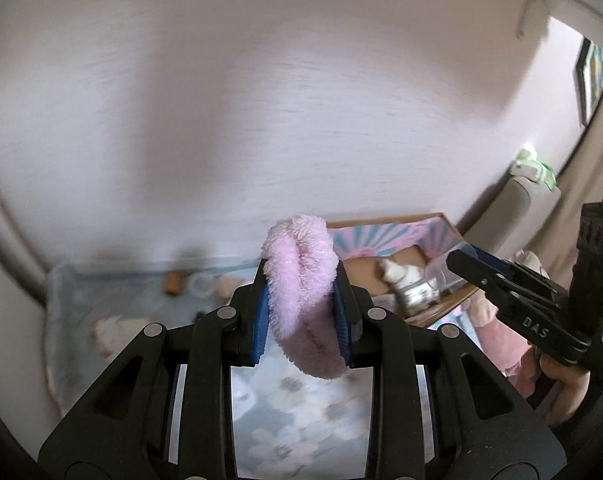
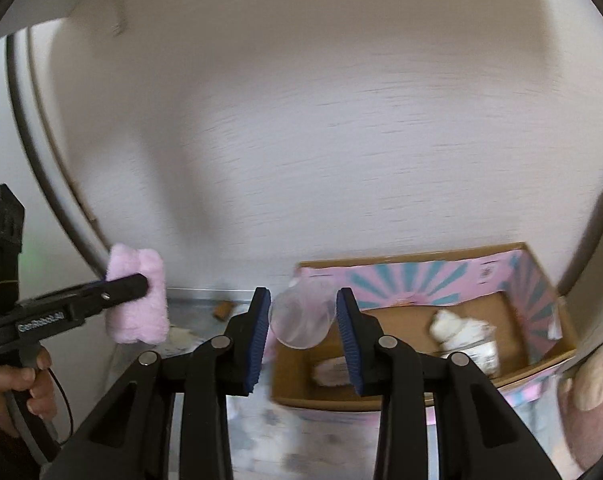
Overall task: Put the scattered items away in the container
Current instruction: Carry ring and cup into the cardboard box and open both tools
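Observation:
My left gripper (image 1: 301, 300) is shut on a fluffy pink cloth (image 1: 303, 292), held above the bed; it also shows in the right wrist view (image 2: 137, 300). My right gripper (image 2: 303, 320) is shut on a clear plastic cup (image 2: 301, 314), held above the left end of the open cardboard box (image 2: 541, 272) with a pink and teal lining. The box also shows at the right of the left wrist view (image 1: 441, 224), with the right gripper (image 1: 461, 258) over it. A white plush toy (image 2: 461, 332) lies inside the box.
A brown cork-like piece (image 1: 173, 282), a clear round item (image 1: 201, 286) and a pale soft toy (image 1: 109, 330) lie on the light blue floral blanket (image 1: 61, 300). A white wall rises behind. A pink plush (image 2: 589, 392) sits right of the box.

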The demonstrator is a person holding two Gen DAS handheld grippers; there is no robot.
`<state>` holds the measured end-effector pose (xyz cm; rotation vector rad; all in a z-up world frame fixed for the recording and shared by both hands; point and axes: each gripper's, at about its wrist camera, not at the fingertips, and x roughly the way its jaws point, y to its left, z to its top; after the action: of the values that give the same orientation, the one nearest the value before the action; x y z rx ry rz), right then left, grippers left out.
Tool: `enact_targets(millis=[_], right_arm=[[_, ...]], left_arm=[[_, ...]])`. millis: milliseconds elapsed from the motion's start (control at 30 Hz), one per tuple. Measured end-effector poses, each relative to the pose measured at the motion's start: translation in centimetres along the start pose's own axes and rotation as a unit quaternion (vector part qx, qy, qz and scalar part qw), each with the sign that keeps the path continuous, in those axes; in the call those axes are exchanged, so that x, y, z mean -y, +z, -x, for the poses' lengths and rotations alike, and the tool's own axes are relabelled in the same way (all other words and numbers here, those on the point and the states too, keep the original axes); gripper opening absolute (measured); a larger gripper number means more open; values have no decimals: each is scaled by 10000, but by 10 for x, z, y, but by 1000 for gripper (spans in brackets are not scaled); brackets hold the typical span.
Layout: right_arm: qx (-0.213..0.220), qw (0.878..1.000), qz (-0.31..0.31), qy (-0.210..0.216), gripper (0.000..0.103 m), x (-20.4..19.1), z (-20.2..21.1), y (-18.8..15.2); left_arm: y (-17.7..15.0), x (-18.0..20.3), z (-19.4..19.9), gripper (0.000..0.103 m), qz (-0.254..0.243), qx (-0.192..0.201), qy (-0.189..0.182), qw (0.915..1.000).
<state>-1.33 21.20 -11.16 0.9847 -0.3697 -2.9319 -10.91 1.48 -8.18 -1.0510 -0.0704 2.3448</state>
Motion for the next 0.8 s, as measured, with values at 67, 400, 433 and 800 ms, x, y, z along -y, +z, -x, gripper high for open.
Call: enact_targets(millis=[67,400,433,800], right_arm=[[-73,9999,13,-102,30,22,2,6],[-369,9982,222,-407,30,103,-1,12],[-414,9980,230,-410,30,111,-3,11],[-778,9963,191,-318,30,154,-21,-2]], left_arm=[[6,18,-11,24,-149,-56,-60,9999],[8,92,-91,24,-662,-555,-309,9958],[6,96,-98,24,-678,-606,-331,9953],[-7,121,-140,24,-743,-888,-218,9930]])
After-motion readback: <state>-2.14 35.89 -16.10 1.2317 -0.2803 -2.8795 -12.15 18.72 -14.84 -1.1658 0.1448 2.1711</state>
